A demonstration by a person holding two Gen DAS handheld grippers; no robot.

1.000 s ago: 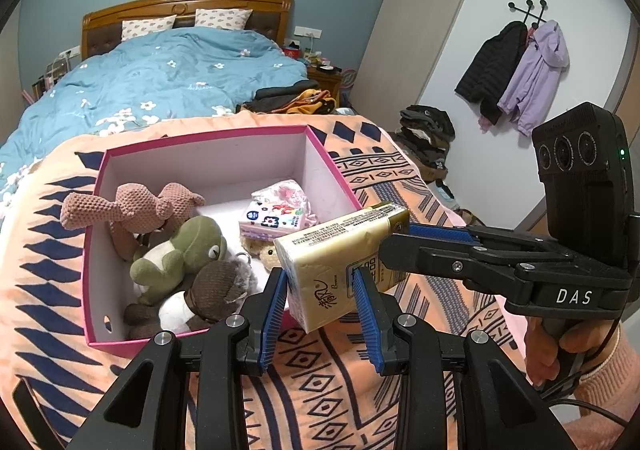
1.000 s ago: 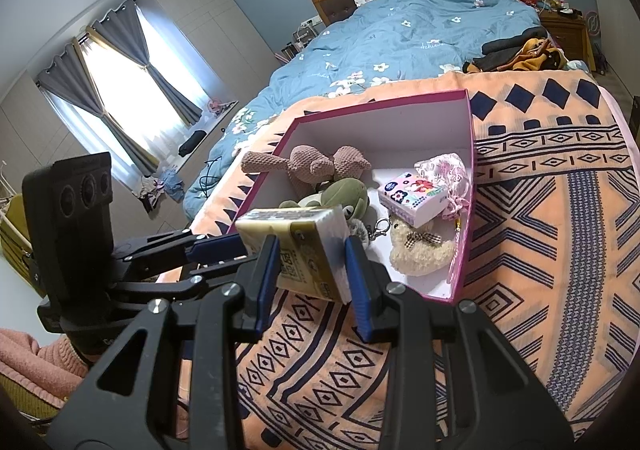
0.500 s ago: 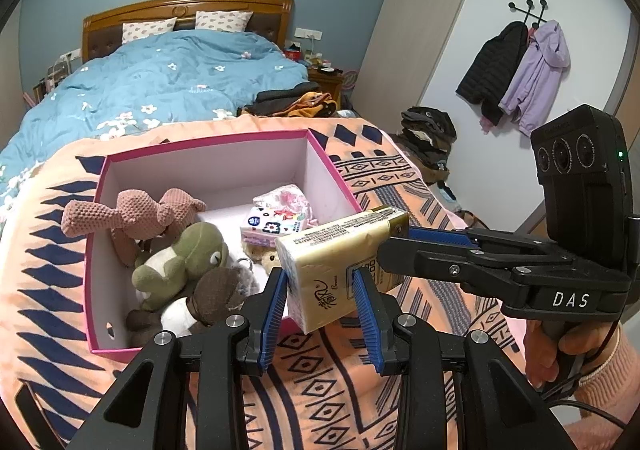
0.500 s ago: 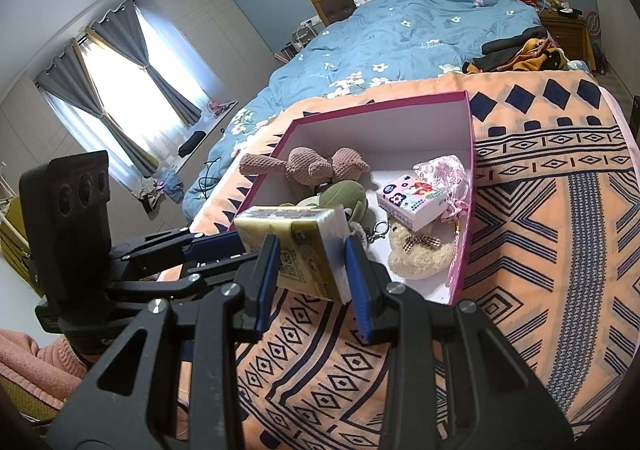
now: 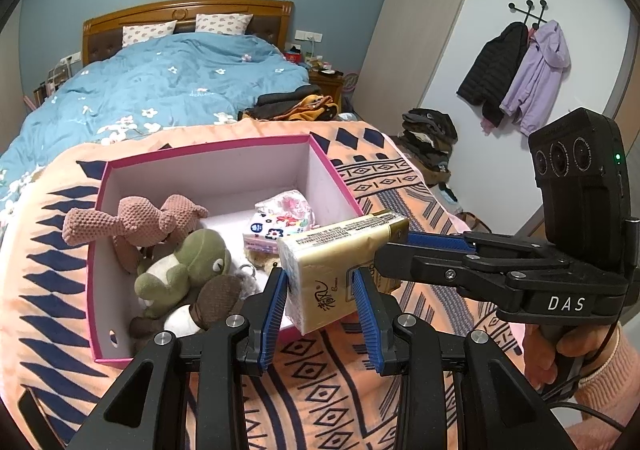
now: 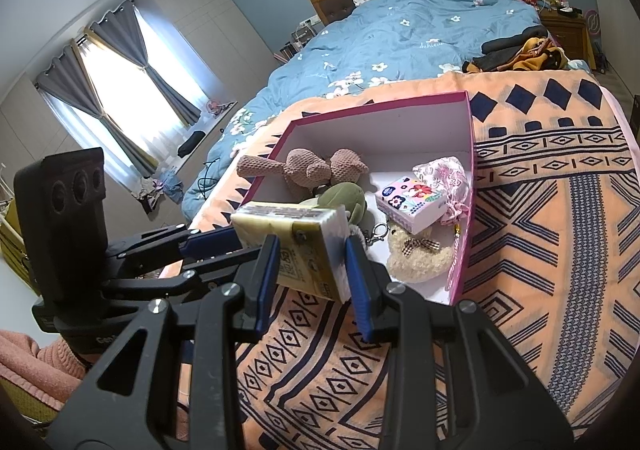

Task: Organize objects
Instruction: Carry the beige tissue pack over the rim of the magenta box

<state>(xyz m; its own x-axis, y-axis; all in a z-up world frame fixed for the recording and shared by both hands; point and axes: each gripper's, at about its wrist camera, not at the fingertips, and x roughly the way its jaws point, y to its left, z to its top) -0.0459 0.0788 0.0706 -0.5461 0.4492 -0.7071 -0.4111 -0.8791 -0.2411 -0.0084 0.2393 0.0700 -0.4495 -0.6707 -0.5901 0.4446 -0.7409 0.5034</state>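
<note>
left wrist view: i see my left hand-held gripper (image 5: 320, 292) clamped on one end of the yellow tissue pack (image 5: 340, 254), and my right hand-held gripper (image 6: 310, 264) pinching the other end. the pack hangs over the near edge of the pink box (image 5: 208, 147) of plush toys (image 5: 180, 270) on the patterned blanket (image 6: 560, 230).

Both grippers' jaws clamp the yellow tissue pack (image 6: 296, 246) beside the pink box (image 6: 464, 217); toys fill it.
</note>
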